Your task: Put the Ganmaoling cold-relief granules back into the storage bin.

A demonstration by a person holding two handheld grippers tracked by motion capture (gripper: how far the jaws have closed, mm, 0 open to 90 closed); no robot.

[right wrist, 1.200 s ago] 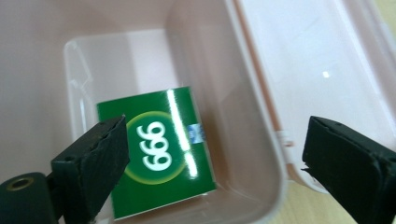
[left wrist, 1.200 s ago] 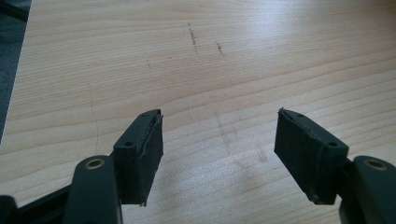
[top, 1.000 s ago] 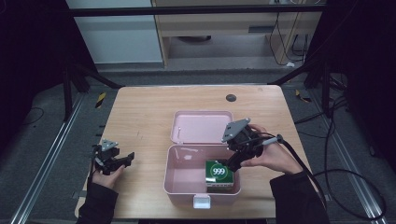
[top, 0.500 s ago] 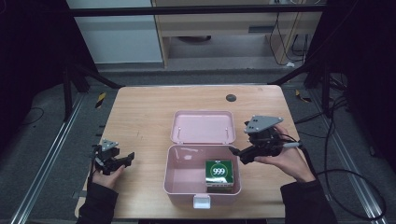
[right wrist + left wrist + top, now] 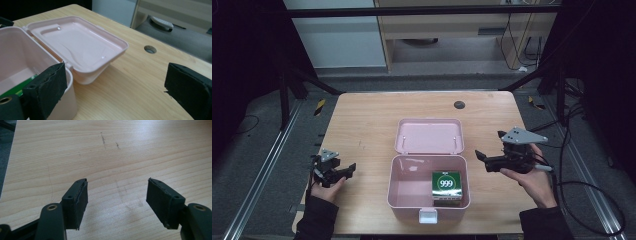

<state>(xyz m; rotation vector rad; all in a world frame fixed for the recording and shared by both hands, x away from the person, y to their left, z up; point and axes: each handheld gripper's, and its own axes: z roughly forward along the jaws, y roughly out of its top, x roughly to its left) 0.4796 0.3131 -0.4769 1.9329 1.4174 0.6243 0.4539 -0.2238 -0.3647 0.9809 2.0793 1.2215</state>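
Observation:
A pink plastic box (image 5: 403,194) stands open near the table's front edge, its lid (image 5: 428,136) laid back flat behind it. Inside, at the right, lies a green packet marked 999 (image 5: 446,183). My right gripper (image 5: 481,160) hovers just right of the box, open and empty, jaws pointing left. In the right gripper view the box wall (image 5: 15,57) and lid (image 5: 82,45) lie ahead, and a green edge of the packet (image 5: 22,86) shows beside the left jaw. My left gripper (image 5: 348,169) rests open at the table's left, over bare wood (image 5: 117,157).
The wooden table (image 5: 362,120) has a round cable hole (image 5: 459,105) at the back, also seen as the hole (image 5: 150,49) in the right gripper view. The box has a white latch (image 5: 428,215) at its front. Metal rails and dark floor flank the table.
My right gripper has drawn back out of the box to the right, leaving the green packet inside. The left gripper has stayed still.

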